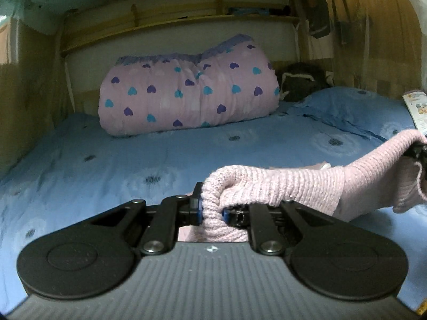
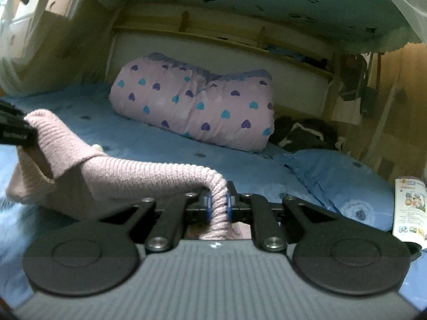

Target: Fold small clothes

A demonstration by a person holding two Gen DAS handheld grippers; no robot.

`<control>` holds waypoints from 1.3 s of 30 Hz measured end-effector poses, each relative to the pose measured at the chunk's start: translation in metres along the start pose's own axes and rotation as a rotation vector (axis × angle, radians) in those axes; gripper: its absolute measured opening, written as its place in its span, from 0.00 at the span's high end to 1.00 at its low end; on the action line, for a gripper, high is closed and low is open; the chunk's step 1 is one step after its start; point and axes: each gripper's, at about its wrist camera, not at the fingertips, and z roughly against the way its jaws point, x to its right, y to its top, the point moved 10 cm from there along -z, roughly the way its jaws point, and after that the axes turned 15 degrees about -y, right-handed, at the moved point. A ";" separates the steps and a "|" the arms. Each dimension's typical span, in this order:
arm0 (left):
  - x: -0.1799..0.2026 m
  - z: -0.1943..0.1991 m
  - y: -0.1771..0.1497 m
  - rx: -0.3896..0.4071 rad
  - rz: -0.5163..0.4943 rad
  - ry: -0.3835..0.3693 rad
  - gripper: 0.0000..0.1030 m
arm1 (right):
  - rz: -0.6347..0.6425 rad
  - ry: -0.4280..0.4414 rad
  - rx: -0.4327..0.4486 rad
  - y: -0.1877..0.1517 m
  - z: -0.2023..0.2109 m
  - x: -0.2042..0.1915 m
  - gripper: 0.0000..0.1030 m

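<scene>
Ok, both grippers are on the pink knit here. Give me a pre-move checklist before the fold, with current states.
1. Left gripper shut on knit: ok.
2. Right gripper shut on knit: ok.
3. Knit lifted between the grippers, its lower part on the sheet: ok.
4. Quilt lies apart from the knit: ok.
5. Booklet near the right side: cannot tell if it will interfere.
6. Knit spread flat, unwrinkled: cannot tell.

No legible text; booklet print and other gripper's white label too blurred
</scene>
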 end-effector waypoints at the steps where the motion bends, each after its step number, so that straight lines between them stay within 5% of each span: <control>1: -0.002 -0.003 0.003 0.005 -0.011 0.004 0.85 | -0.005 -0.004 0.007 0.003 -0.003 0.000 0.88; 14: -0.035 -0.071 0.015 -0.010 -0.018 0.048 0.85 | 0.004 -0.028 0.065 0.013 -0.049 -0.017 0.88; 22: -0.055 -0.145 0.003 -0.071 -0.063 0.095 0.85 | 0.005 -0.049 0.052 0.004 -0.101 -0.028 0.88; 31: -0.086 -0.226 -0.043 -0.208 0.014 0.071 0.85 | 0.105 -0.047 -0.023 -0.032 -0.169 -0.062 0.88; 39: -0.091 -0.253 -0.064 -0.285 0.002 0.061 0.81 | 0.161 -0.029 -0.149 -0.073 -0.208 -0.075 0.85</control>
